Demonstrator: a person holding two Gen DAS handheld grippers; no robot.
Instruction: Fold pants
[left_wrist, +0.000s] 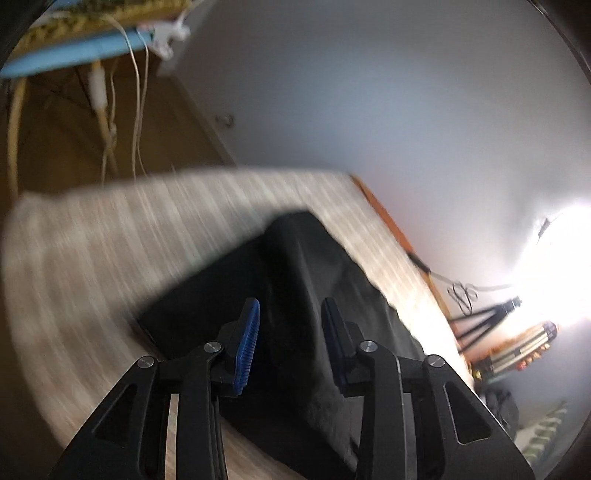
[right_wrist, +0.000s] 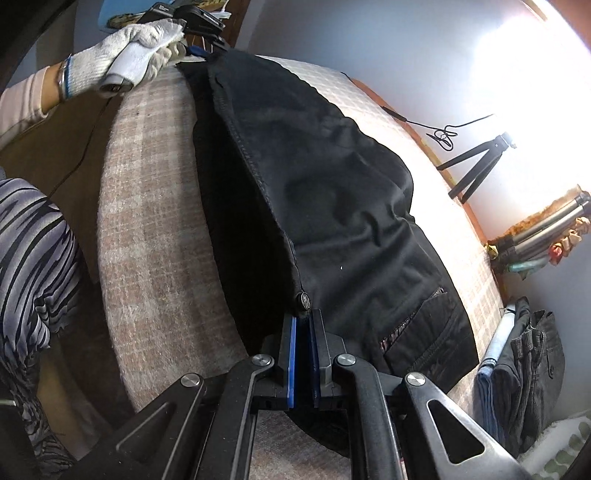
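Black pants lie lengthwise on a checked beige bed cover, folded leg over leg. My right gripper is shut on the waistband by the metal button. In the left wrist view the pants lie below my left gripper, whose blue-padded fingers stand apart over the cloth and hold nothing. The view is blurred by motion. In the right wrist view the gloved hand holds the left gripper at the far leg end.
A wall runs along the bed's far side. A black tripod and cable lie past the bed edge under a bright lamp. Folded clothes are stacked at the right. Cables hang from a blue shelf. The person's patterned garment is at the left.
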